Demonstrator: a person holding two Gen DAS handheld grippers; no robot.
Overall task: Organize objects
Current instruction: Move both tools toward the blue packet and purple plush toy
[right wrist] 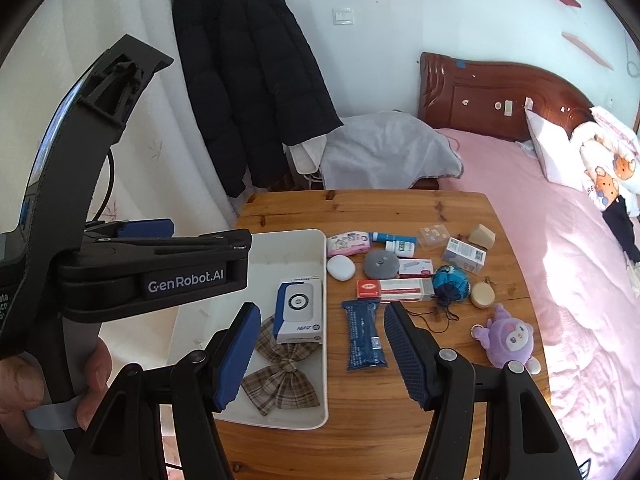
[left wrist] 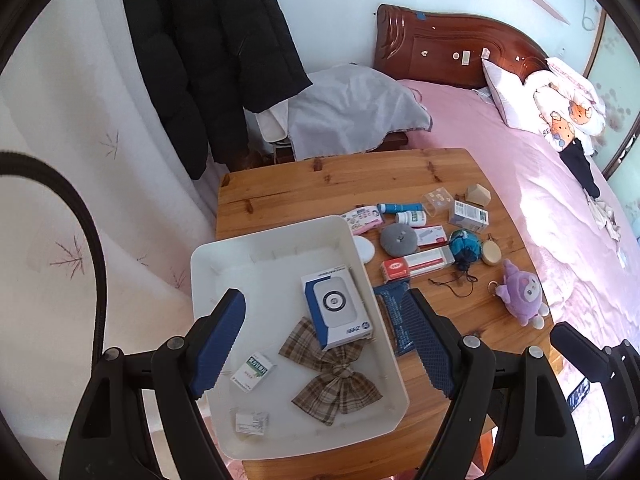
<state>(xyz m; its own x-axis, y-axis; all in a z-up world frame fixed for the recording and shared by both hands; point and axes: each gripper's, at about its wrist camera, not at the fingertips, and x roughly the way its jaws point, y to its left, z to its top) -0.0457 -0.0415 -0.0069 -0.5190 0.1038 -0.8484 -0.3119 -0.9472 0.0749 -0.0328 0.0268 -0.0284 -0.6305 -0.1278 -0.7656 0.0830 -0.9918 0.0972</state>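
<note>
**Both tongs spread wide above tabletop, nothing gripped**

Left tongs (left wrist: 324,344): blue pads far apart, released, holding nothing. They hang over the white tray (left wrist: 224,248), touching none of its contents. Left pad sits over the tray's left half; right pad lies over the tray's right rim.

Right tongs (right wrist: 320,356): also wide apart, released, empty. The dark blue sachet (right wrist: 365,338) lies flat on the tabletop (right wrist: 400,208) between the two pads in view; contact cannot be told, seems apart.

Tray contents: blue-and-white box (left wrist: 338,308) near the right wall, overlapping the plaid bow (left wrist: 332,372); green-and-white small box (left wrist: 253,370) to the left; a small white packet (left wrist: 251,423) near the front wall.

Loose items right of tray: pink wipes pack (right wrist: 347,242), blue tube (right wrist: 392,237), white pill bottle (right wrist: 400,248), grey disc (right wrist: 382,264), white round case (right wrist: 341,268), long red-and-white box (right wrist: 394,290), blue drawstring pouch (right wrist: 451,282), round wooden compact (right wrist: 482,295), purple plush (right wrist: 510,338), clear plastic box (right wrist: 434,237), white-blue carton (right wrist: 464,256), wooden block (right wrist: 482,235).

Edges and room: tray sits at the tabletop's left edge, front corner near the front edge. Bare wood behind the items toward the far edge, and in front of the sachet. Pink bed (right wrist: 568,280) adjoins the right edge.
</note>
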